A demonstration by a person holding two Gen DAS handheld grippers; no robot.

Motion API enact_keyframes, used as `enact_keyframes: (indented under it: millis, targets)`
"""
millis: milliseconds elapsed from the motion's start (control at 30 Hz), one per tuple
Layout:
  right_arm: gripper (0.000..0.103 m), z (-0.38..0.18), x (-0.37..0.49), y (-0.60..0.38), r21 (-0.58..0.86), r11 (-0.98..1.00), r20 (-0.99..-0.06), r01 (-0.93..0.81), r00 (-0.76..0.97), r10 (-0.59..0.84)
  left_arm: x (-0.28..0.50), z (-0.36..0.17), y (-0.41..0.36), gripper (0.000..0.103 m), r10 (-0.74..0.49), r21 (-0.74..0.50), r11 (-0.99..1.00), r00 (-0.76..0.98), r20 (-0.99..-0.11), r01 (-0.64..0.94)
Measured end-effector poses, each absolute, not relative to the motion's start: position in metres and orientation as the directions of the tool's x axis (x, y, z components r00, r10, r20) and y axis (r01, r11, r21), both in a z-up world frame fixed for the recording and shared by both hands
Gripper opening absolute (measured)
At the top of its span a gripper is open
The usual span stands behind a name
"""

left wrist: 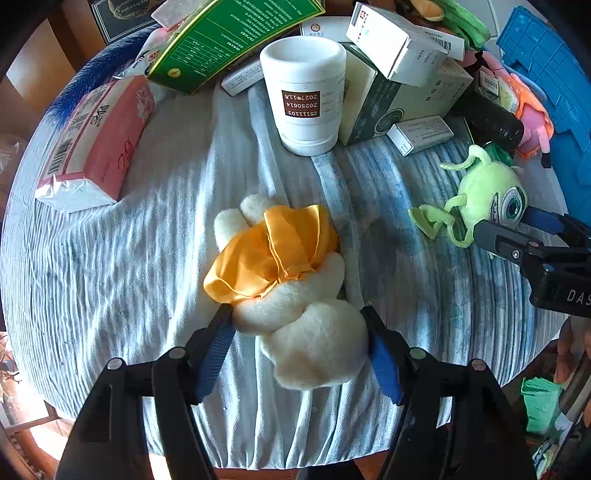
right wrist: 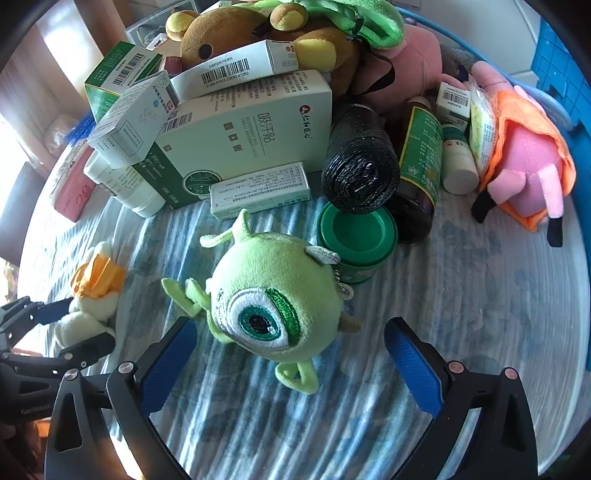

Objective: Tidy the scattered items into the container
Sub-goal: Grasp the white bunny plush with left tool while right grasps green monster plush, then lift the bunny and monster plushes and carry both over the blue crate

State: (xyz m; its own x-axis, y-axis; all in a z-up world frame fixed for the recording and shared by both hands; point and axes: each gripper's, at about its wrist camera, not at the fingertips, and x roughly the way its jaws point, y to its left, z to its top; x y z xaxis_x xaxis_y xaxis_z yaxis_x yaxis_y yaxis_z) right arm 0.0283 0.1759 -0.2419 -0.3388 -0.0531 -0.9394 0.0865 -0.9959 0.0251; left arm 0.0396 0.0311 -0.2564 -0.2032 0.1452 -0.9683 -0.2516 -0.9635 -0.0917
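Note:
A cream plush toy with an orange scarf (left wrist: 291,291) lies on the striped cloth. My left gripper (left wrist: 299,328) has its jaws on either side of the toy's lower part, touching it. The toy also shows at the left of the right wrist view (right wrist: 92,295). A green one-eyed plush (right wrist: 273,306) lies between the open fingers of my right gripper (right wrist: 291,350), with gaps on both sides. It shows at the right in the left wrist view (left wrist: 487,195), beside my right gripper (left wrist: 517,236). A blue crate (left wrist: 550,70) stands at the far right.
Behind lie a white jar (left wrist: 304,96), a pink tissue pack (left wrist: 96,140), a green box (left wrist: 229,37), white medicine boxes (right wrist: 243,136), a black roll (right wrist: 358,162), a green lid (right wrist: 356,236), a dark bottle (right wrist: 417,166), a pink plush (right wrist: 524,155) and a brown bear (right wrist: 258,33).

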Motion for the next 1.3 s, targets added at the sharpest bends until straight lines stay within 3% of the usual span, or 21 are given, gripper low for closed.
enact_keyframes:
  millis: [333, 433, 1300]
  targets:
    - [0.100, -0.252, 0.020, 0.171, 0.019, -0.998, -0.937, 0.067, -0.347, -0.041, 0.042, -0.247, 0.024, 0.056, 0.162, -0.104, -0.960, -0.216, -0.963, -0.259]
    - [0.063, -0.252, 0.019, 0.170, 0.010, -0.998, -0.940, 0.065, -0.341, -0.031, 0.042, -0.246, 0.024, 0.054, 0.158, -0.098, -0.959, -0.213, -0.964, -0.267]
    - [0.061, -0.161, 0.032, 0.169, 0.070, -0.988, -0.903, 0.137, -0.412, -0.121, 0.030, -0.171, 0.024, 0.053, 0.178, -0.098, -0.965, -0.336, -0.925, -0.241]
